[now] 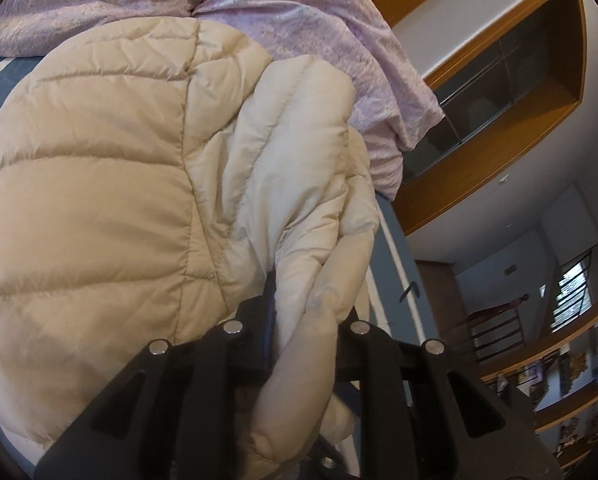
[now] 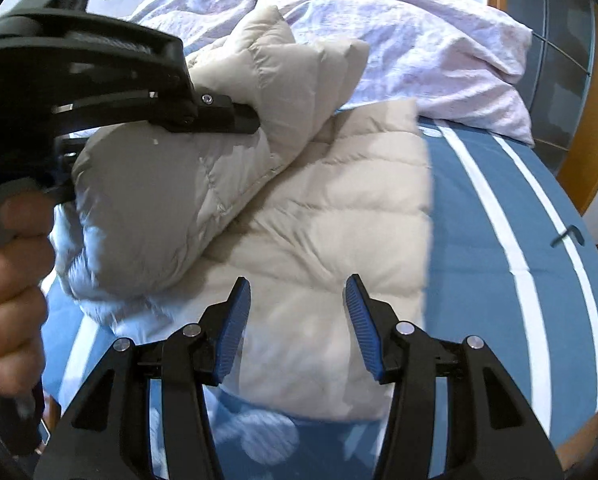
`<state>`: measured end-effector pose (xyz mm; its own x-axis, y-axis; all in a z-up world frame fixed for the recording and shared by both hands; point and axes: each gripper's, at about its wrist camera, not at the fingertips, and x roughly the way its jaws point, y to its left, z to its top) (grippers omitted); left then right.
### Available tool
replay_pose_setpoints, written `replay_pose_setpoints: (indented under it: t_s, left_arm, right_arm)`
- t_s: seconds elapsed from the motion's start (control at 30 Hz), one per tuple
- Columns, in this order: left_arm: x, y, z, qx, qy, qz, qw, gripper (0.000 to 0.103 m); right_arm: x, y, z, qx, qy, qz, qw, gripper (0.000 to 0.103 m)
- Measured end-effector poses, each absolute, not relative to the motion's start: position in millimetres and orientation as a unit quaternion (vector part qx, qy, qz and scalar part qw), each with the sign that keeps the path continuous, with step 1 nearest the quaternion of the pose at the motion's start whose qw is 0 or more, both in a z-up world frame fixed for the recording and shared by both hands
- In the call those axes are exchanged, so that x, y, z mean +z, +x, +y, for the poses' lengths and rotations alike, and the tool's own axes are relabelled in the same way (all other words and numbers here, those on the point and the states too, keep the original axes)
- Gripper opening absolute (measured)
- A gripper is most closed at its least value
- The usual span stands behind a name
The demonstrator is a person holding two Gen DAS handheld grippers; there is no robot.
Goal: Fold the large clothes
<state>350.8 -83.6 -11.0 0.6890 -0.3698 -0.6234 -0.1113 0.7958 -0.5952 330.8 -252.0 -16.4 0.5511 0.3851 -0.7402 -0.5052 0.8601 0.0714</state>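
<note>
- My left gripper was clenched on a thick roll of the beige puffer jacket; the padding bulged out between the fingers, so the hold looked firm.
- I held this part, which I judged to be a sleeve or a side panel, lifted above the rest of the jacket, probably so that it could be laid across the body as a fold.
- My left hand was around the handle of that gripper, at the left edge of the right wrist view.
- My right gripper was released: its blue fingers stood well apart and held nothing. It hovered over the near edge of the jacket, I think ready to press or catch the cloth.
- The body of the jacket lay flat on the bed, on a blue sheet with white stripes, which gave a wide soft base for folding.
- A crumpled lilac duvet was pushed to the far end of the bed, touching the top of the jacket.
- A small dark hook-shaped object lay on the sheet, well apart from the jacket; I could not tell what it was.
</note>
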Motion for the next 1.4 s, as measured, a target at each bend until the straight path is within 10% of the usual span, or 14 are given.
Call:
replay_pose_setpoints:
  t_s: [0.87, 1.1, 1.4]
  left_arm:
    - [-14, 346, -145, -0.150, -0.243, 0.418, 0.862, 0.019]
    - [1, 339, -138, -0.154, -0.247, 0.410, 0.864, 0.066]
    - [34, 312, -111, -0.094, -0.195, 0.385, 0.897, 0.073]
  right_arm:
    - [-59, 343, -270, 0.229, 0.004, 0.444, 0.866, 0.052]
    - [-60, 345, -273, 0.229, 0.014, 0.446, 0.865, 0.052]
    - [-60, 348, -276, 0.228, 0.026, 0.451, 0.863, 0.052]
